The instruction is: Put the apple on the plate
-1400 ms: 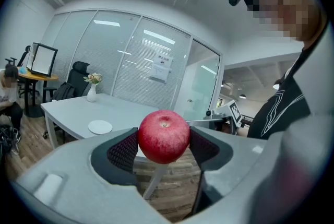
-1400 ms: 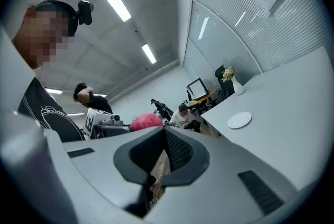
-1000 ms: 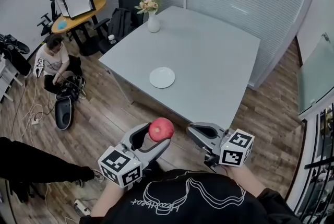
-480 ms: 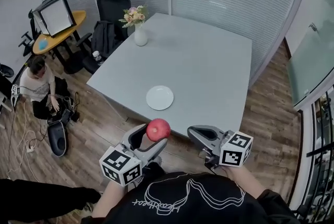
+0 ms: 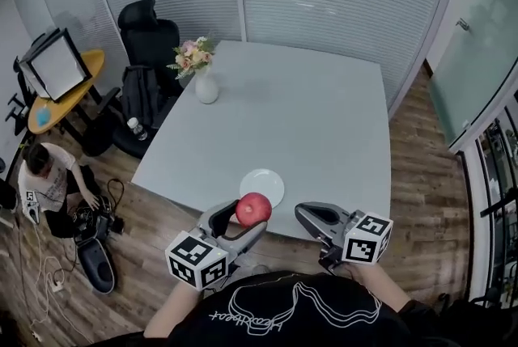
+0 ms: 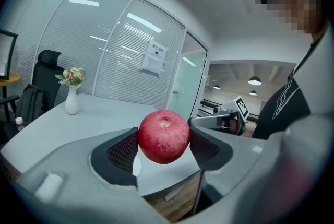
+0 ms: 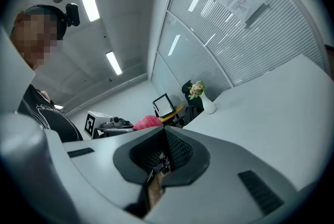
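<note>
My left gripper [image 5: 244, 217] is shut on a red apple [image 5: 253, 209], which it holds in the air just short of the table's near edge. In the left gripper view the apple [image 6: 163, 136] sits squeezed between the two dark pads [image 6: 123, 151], stem end up. The white plate [image 5: 261, 187] lies flat on the grey table [image 5: 324, 135], close to that edge and right behind the apple. My right gripper [image 5: 312, 216] hovers beside the left one, shut, holding nothing. In the right gripper view its jaws [image 7: 166, 135] meet, and the apple [image 7: 147, 122] shows at the left.
A white vase of flowers [image 5: 205, 84] stands at the table's far left corner. Left of the table are a black office chair [image 5: 150, 28], a yellow round table [image 5: 58, 90] with a screen, and a person crouching on the wooden floor [image 5: 48, 188]. Blinds and glass walls close the room.
The table and plate have come nearer to both grippers. The plate now lies just behind the apple. The left gripper still grips the apple; the right one stays shut.
</note>
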Action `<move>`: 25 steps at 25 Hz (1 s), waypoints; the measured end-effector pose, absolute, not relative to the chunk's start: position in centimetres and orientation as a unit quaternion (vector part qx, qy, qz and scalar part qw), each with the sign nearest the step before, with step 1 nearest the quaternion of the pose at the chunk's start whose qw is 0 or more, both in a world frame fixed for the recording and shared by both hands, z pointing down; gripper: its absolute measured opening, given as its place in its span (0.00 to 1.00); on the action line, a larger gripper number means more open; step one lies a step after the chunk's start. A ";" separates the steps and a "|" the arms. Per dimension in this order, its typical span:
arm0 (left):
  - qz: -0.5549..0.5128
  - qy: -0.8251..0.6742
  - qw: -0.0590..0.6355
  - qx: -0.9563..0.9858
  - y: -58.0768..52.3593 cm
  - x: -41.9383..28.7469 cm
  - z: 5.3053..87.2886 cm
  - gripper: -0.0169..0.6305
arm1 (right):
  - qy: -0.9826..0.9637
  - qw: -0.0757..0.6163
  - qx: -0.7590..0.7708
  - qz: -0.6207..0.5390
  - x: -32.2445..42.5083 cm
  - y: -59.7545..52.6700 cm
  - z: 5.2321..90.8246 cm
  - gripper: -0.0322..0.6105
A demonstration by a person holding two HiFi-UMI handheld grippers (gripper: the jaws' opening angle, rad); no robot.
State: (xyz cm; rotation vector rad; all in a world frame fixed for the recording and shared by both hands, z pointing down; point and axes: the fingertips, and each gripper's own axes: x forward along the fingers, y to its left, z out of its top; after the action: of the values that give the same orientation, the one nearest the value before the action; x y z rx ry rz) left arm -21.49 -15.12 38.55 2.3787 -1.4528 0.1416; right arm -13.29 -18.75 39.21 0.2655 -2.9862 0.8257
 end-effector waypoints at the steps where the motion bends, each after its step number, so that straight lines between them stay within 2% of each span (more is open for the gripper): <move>1: 0.052 -0.505 0.178 0.843 -15.8 -22.2 38.8 0.51 | -0.958 0.013 0.096 0.269 -13.8 -19.2 39.4 0.06; 9: 0.095 -0.444 0.192 0.870 -21.3 -25.9 42.7 0.51 | -0.937 0.003 0.186 0.297 -16.1 -22.4 41.8 0.06; 15: 0.163 -0.414 0.163 0.881 -24.1 -26.1 47.4 0.51 | -0.919 0.003 0.239 0.313 -15.0 -23.9 43.9 0.06; 25: 0.213 -0.392 0.171 0.878 -27.8 -25.6 55.6 0.51 | -0.892 0.025 0.290 0.345 -12.6 -23.9 47.4 0.06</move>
State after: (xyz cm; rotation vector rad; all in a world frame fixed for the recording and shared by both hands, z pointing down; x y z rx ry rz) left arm -25.62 -27.77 55.56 2.4950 -1.1145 0.6052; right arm -12.61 -23.95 47.39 0.8965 -2.7591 1.0669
